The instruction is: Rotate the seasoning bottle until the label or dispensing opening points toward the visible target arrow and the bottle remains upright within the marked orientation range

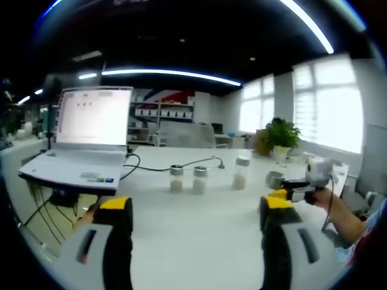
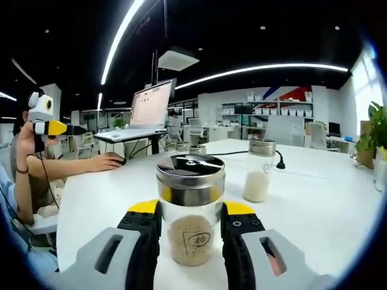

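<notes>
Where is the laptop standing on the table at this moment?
In the left gripper view the open laptop stands at the left end of the white table, left of the row of seasoning bottles; a black cable runs from it toward them.

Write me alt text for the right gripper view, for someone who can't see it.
The right gripper has its yellow-tipped fingers on either side of an upright seasoning bottle with a metal lid, standing on a white table. Behind it stand a second bottle, a laptop and a person's hand resting on the table.
</notes>
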`<state>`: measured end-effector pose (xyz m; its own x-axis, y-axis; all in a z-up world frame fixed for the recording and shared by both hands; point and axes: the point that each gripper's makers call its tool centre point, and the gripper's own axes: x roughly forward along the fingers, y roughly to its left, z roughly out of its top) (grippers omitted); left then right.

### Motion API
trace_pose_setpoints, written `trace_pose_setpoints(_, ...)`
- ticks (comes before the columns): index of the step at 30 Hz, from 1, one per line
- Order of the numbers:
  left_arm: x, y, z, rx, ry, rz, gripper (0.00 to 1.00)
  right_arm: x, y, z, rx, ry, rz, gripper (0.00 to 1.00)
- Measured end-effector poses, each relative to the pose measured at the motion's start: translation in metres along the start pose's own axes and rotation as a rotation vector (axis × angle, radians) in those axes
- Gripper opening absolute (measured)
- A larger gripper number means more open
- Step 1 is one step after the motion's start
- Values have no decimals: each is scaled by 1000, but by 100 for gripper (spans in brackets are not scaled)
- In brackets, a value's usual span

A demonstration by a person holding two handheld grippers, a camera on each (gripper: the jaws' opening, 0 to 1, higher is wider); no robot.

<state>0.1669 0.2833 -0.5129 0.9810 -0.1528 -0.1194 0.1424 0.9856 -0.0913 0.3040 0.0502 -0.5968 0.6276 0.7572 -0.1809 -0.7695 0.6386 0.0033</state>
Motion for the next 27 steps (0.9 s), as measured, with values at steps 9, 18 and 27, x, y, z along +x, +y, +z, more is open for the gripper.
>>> trace_pose_setpoints(9,1,0,0,-1,-1,-2,92,-1,-2,-2,9,-17,-87,38)
trace_pose_setpoints(18,1,1,0,0,1,-1,92,-1,-3,-4,19,-3,-157,38)
trace_pose_setpoints(27,2,2,-1,0,4,-3,92,-1,-6,-6,27,-6,-182,37)
